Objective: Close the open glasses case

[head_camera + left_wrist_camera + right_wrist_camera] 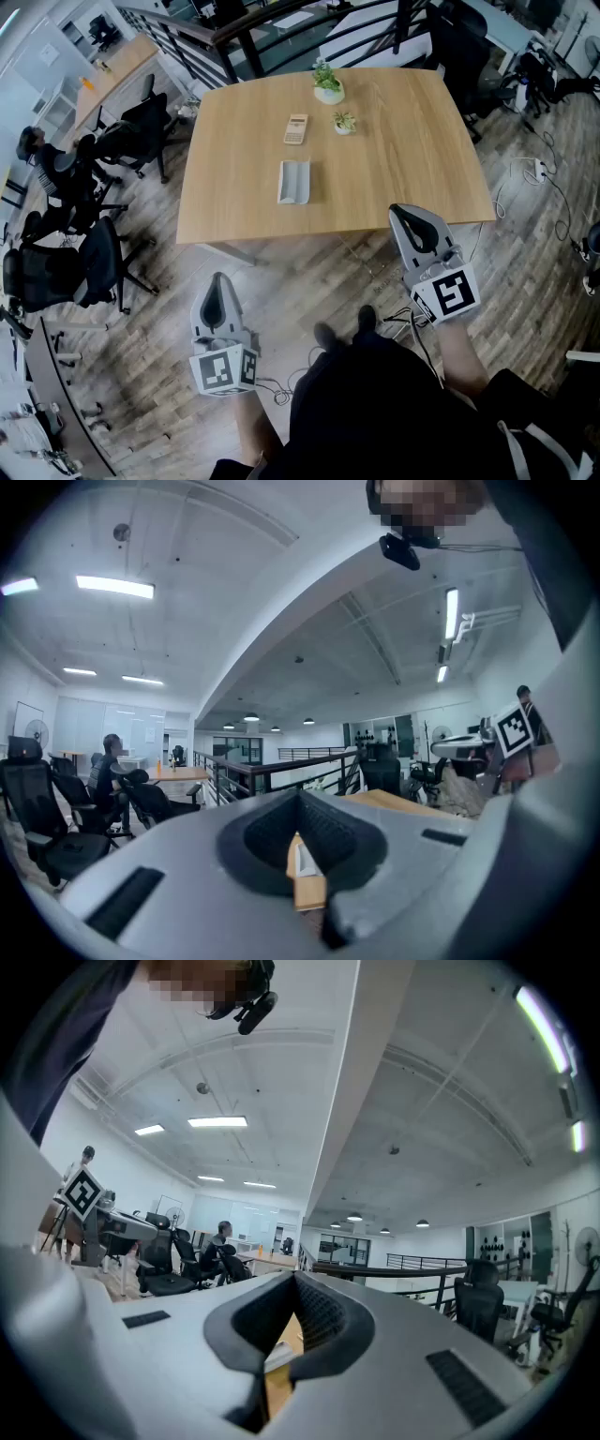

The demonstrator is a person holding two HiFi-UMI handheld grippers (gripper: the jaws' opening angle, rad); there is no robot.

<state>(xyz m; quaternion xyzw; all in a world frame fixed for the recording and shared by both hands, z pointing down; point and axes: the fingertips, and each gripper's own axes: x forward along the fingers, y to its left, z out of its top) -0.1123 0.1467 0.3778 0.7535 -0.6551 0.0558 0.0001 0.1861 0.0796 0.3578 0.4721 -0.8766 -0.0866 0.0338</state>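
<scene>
The open glasses case (293, 181), pale grey, lies with its inside facing up on the near half of the wooden table (394, 169). Both grippers hang over the floor on my side of the table, well short of the case. My left gripper (217, 279) is at the lower left, its jaws together and empty. Just off the table's near right corner is my right gripper (404, 211), also shut with nothing in it. In the left gripper view the left gripper (300, 799) shows only a sliver of table through its jaws; the right gripper (294, 1286) shows the same in its own view.
A beige calculator (296, 128) lies beyond the case. Two small potted plants (328, 83) (344, 122) stand at the far side. Black office chairs (66, 267) crowd the floor to the left, a railing (281, 23) runs behind the table, and cables (548, 178) lie on the floor at right.
</scene>
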